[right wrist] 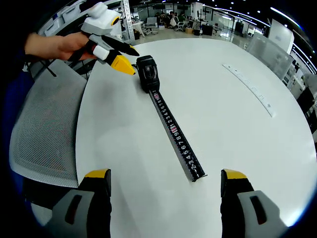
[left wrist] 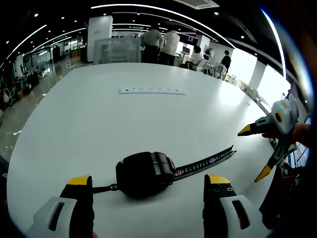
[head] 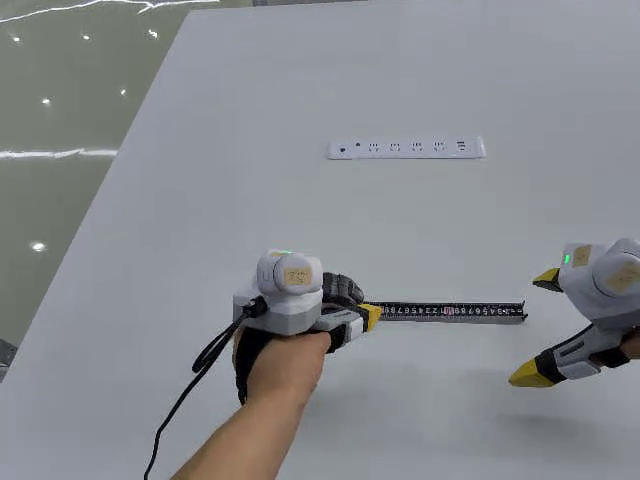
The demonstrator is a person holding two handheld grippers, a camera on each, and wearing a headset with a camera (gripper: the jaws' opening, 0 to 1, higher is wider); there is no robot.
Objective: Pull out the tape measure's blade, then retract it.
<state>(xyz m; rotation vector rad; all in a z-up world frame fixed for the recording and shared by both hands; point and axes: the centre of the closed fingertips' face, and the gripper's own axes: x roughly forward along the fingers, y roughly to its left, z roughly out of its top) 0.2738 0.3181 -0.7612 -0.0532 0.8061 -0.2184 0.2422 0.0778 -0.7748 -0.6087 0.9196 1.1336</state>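
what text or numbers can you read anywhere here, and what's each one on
"2 3 4 5 6 7 8 9": printed on the tape measure blade, near its hook end; the red mark and the digits after it are too blurred to read.
Power strip: markings too small to read.
Tan sticker on the left hand-held gripper: blurred, unreadable.

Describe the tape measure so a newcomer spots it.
On the white table, nearer the person than the white power strip. The tape measure is the black case between the left gripper's open jaws. Unlike the flat strip, it trails a numbered blade toward the right gripper.
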